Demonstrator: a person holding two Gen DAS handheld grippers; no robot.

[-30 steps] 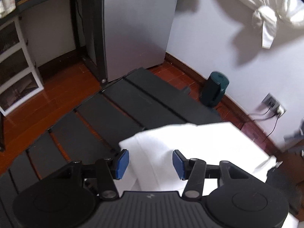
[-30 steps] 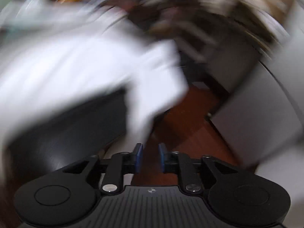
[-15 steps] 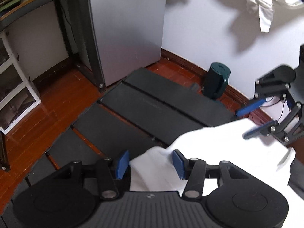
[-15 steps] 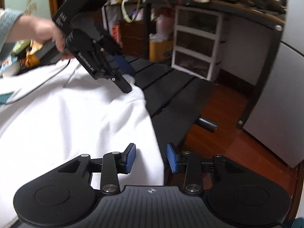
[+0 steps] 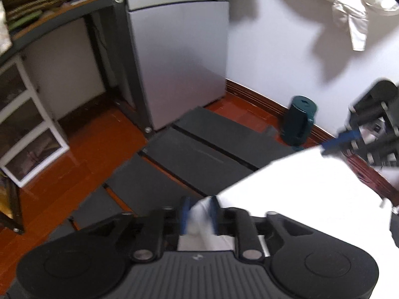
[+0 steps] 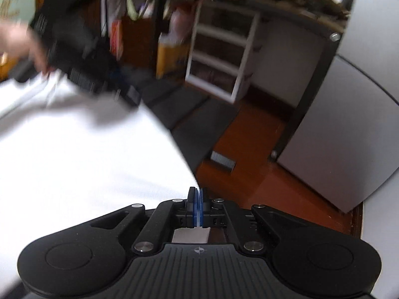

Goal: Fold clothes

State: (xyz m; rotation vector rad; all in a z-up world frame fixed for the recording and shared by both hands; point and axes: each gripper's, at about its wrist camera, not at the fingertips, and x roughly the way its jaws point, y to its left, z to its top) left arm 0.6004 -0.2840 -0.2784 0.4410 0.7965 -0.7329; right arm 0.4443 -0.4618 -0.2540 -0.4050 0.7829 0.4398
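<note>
Both corners pinched: at lower centre the left hand-held gripper (image 5: 199, 214), jaws just closing, bunches a fold of the white garment (image 5: 311, 199), while the right hand-held gripper (image 6: 198, 209) clamps a thin edge, likely so the cloth, stretched over black floor mats (image 5: 207, 154), lifts evenly for folding.

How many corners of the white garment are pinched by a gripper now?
2: the left gripper pinches one corner of the white cloth garment, the right gripper another.
</note>
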